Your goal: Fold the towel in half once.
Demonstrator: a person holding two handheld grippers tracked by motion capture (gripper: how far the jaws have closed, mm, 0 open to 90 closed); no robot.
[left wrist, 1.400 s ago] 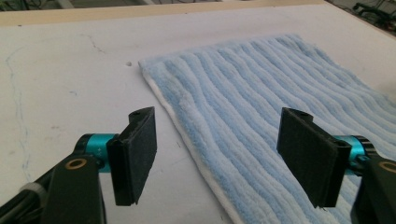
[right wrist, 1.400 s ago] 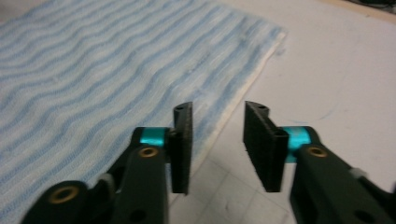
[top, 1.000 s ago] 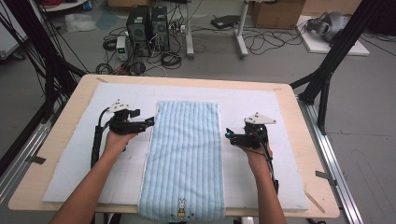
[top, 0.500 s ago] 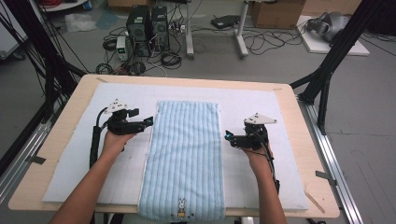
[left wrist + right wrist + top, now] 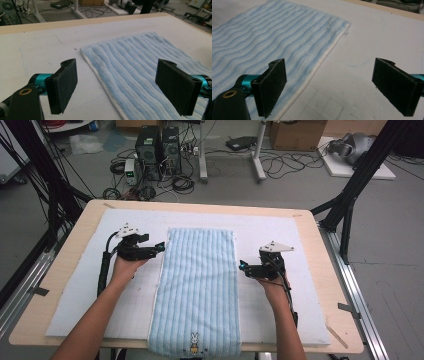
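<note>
1. A long light-blue striped terry towel [image 5: 199, 290] lies flat and lengthwise down the middle of the white padded mat [image 5: 310, 270] that covers the pale wooden table [image 5: 327, 255]. Its near end, bearing a small rabbit motif, reaches the table's front edge.
2. The left gripper [image 5: 161, 247] is held just beside the towel's left edge, near the far corner, tips pointing at the cloth. In the left gripper view [image 5: 120, 87] its black padded jaws stand wide apart with nothing between them; the towel's white-bound edge runs under the gap.
3. The right gripper [image 5: 242, 266] is held at the towel's right edge, somewhat nearer the person than the left one. In the right gripper view [image 5: 329, 87] its jaws are likewise spread wide, gripping nothing, straddling the towel's edge.
4. Whether either gripper touches the cloth cannot be told.
</note>
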